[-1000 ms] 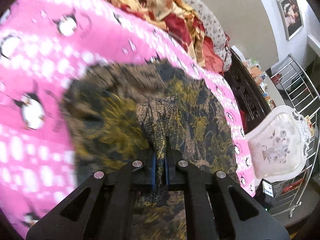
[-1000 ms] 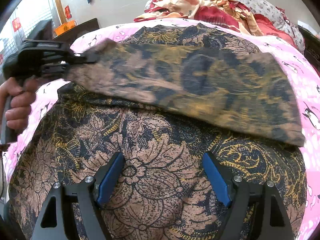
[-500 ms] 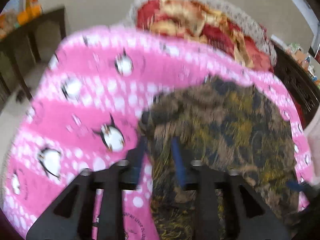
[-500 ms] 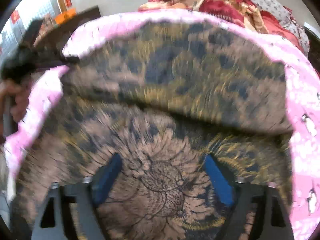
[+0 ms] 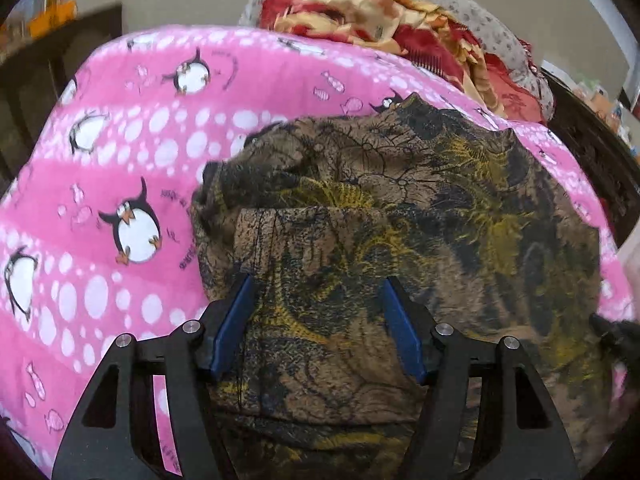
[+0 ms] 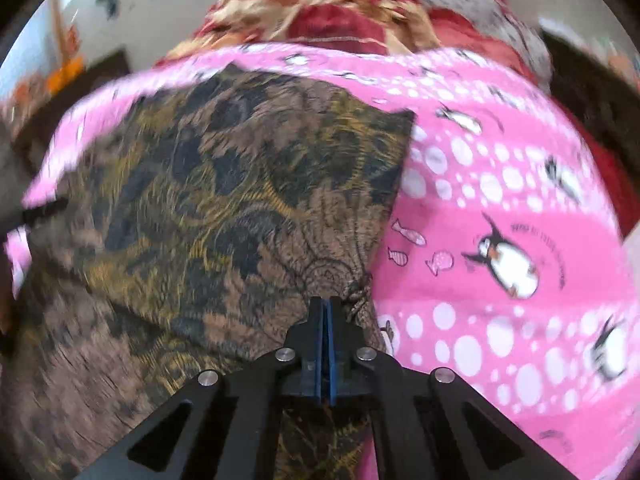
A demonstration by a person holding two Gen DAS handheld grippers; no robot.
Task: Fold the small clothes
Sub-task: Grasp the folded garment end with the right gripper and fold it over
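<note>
A brown, black and yellow patterned garment [image 5: 420, 216] lies folded over on a pink penguin blanket [image 5: 132, 152]. My left gripper [image 5: 318, 292] is open just above the garment's near left part, with its blue pads [image 5: 234, 320] apart over the cloth. In the right wrist view the same garment [image 6: 224, 208] fills the left half. My right gripper [image 6: 326, 304] is shut on the garment's right edge, where the cloth bunches at the fingertips.
A heap of red and cream bedding [image 5: 384, 20] lies at the far end of the blanket, also in the right wrist view [image 6: 340, 16]. Dark wooden furniture [image 5: 592, 152] stands at the right edge. The pink blanket [image 6: 500, 208] spreads right of the garment.
My left gripper let go of the folded flap and opened wide over the garment. My right gripper went from open over the cloth to shut on its right edge.
</note>
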